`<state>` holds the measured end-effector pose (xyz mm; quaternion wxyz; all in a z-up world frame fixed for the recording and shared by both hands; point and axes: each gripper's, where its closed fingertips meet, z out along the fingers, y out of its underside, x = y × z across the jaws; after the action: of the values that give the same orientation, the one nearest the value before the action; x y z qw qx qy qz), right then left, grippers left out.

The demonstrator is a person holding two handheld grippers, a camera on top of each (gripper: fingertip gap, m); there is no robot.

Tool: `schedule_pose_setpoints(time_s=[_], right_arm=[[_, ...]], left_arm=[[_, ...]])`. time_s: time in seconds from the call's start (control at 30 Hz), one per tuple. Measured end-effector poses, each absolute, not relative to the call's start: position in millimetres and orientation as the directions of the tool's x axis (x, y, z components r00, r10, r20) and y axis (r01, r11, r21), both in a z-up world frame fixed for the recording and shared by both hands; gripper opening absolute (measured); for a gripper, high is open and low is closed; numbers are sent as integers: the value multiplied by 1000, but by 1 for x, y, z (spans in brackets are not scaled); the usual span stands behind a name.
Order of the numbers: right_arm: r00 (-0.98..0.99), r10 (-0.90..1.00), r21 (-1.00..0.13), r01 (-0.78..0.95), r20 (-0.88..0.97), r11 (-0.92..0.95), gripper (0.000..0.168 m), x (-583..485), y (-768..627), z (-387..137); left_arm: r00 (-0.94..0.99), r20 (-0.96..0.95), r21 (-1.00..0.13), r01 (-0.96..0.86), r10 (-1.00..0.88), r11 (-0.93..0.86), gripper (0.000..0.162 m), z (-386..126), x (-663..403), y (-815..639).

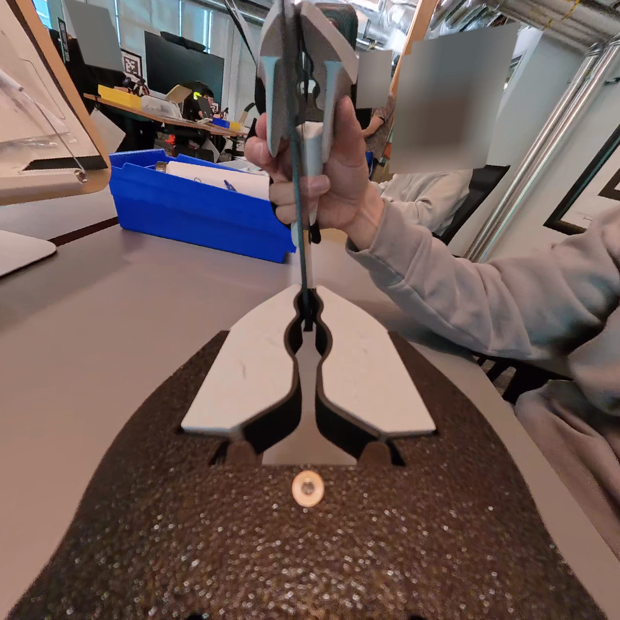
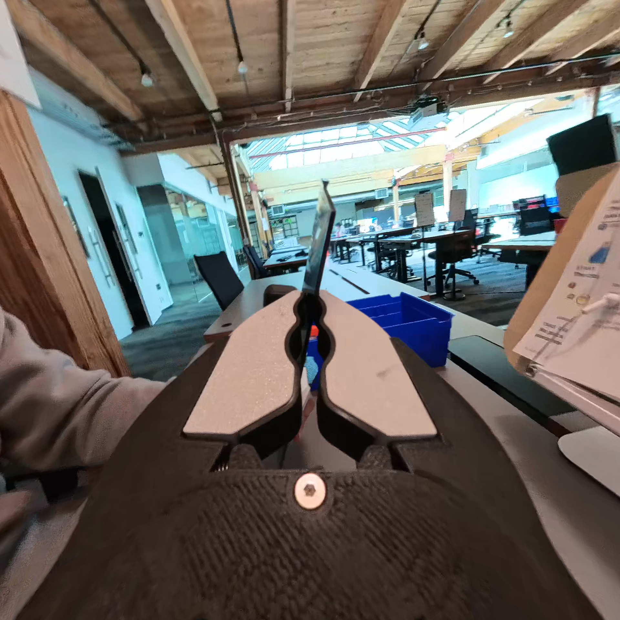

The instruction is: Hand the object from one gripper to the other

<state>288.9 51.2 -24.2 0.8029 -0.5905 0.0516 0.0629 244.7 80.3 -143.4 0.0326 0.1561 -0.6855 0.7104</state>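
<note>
A long thin flat dark strip (image 1: 300,241) runs edge-on from my left gripper (image 1: 307,293) up to my right gripper (image 1: 297,20), which a hand (image 1: 345,174) holds upright above the grey table (image 1: 134,302). My left fingertips are closed on the strip's lower end. In the right wrist view my right gripper (image 2: 311,297) is closed around the same strip (image 2: 318,241). The strip passes between its fingers and sticks up past the tips into the air. The left gripper itself is hidden in that view.
A blue bin (image 1: 188,208) with items stands on the table behind the grippers; it also shows in the right wrist view (image 2: 419,328). A stand with a printed sheet (image 2: 570,302) is on the right. A grey sleeve (image 1: 469,285) reaches in from the right. The tips of one gripper are about 12 cm away from the tips of the other.
</note>
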Motion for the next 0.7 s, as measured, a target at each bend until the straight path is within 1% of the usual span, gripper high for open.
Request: schedule_pose_setpoints(time_s=[0.07,0.13,0.2,0.23,0.3,0.37,0.43,0.5,0.53,0.57,0.6,0.63,0.7], right_arm=[[986,77,-952,-160,-145,262,2,281,54,-23],[992,48,-967,-126,-118,222,1,279,58,-25],[998,34,-992,-53,-49,114,1,274,62,-36],[1000,1,-1000,-11,-11,22,2,275,63,-47],[1000,19,-984,27,24,-175,2,268,62,-71],[998,62,-965,1,-16,-263,2,259,63,-84],[992,100,-961,-51,-81,-272,2,253,68,-88],[985,129,-958,-79,-118,-274,2,249,75,-92],[981,143,-957,-85,-129,-277,2,247,77,-94],[976,168,-959,-86,-136,-272,2,243,79,-94],[975,174,-961,-86,-135,-263,2,242,81,-93],[974,185,-962,-83,-133,-259,2,240,81,-93],[980,174,-968,-55,-100,-246,3,241,82,-94]], left_arm=[[-950,271,-962,-265,-153,-63,1,-145,244,80],[-941,265,-964,-257,-211,-64,6,-150,251,81],[-930,238,-971,-232,-280,-55,40,-152,259,83],[-923,221,-975,-216,-314,-51,47,-151,263,85],[-923,166,-986,-159,-346,-47,57,-145,264,86],[-935,99,-994,-76,-342,-78,54,-132,258,86],[-944,42,-989,6,-327,-145,44,-116,250,86],[-947,23,-981,40,-322,-189,37,-106,246,87],[-951,21,-979,42,-309,-198,25,-104,243,87],[-954,25,-978,39,-300,-205,9,-103,242,88],[-960,29,-976,34,-279,-216,4,-102,241,90],[-968,40,-974,17,-246,-225,1,-101,238,90],[-970,63,-969,-3,-234,-249,1,-97,238,93]])
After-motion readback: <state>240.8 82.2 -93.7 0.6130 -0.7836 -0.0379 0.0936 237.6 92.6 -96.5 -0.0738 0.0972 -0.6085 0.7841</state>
